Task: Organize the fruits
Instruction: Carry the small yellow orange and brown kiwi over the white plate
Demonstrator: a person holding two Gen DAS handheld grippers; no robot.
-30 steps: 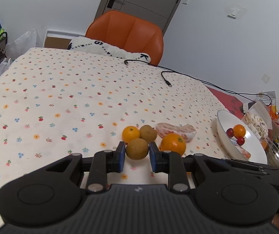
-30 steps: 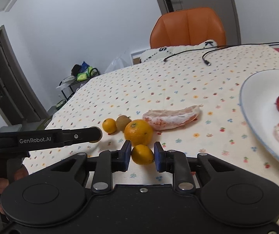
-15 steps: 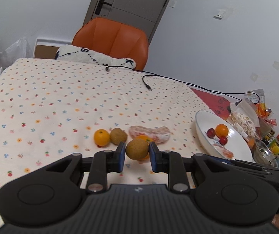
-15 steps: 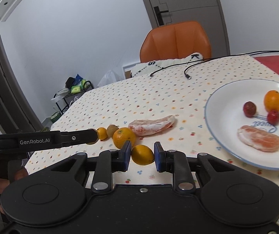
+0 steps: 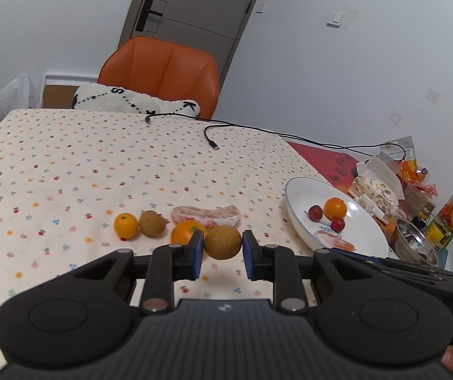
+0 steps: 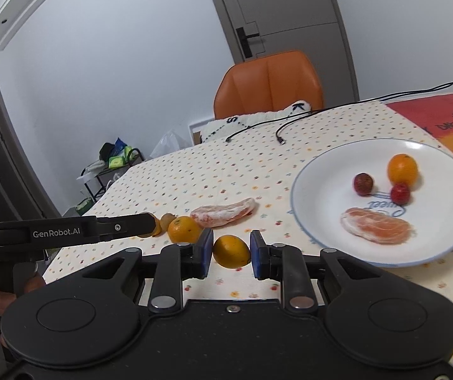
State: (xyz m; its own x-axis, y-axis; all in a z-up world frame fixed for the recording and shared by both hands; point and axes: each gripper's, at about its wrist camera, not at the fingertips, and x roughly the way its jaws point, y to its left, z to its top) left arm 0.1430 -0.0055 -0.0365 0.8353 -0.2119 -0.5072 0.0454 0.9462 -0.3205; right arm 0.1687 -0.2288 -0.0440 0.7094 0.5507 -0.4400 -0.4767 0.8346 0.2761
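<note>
Kiwi (image 5: 222, 242), brown and rough, sits gripped in the left tool (image 5: 222, 253); right tool (image 6: 231, 255) grips a small orange (image 6: 231, 251).

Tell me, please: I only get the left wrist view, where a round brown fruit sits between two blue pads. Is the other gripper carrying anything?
Observer: Yes. The right gripper is shut on a small yellow-orange fruit.
Operator: Is that fruit over the plate?
Observer: No. In the right wrist view it hangs over the tablecloth, left of the white plate and short of its rim.
Operator: Is there anything on my own gripper that I cannot see?
Observer: Seen from the side, the left gripper, shut on your brown fruit, bears white lettering that reads GenRobot.AI.
</note>
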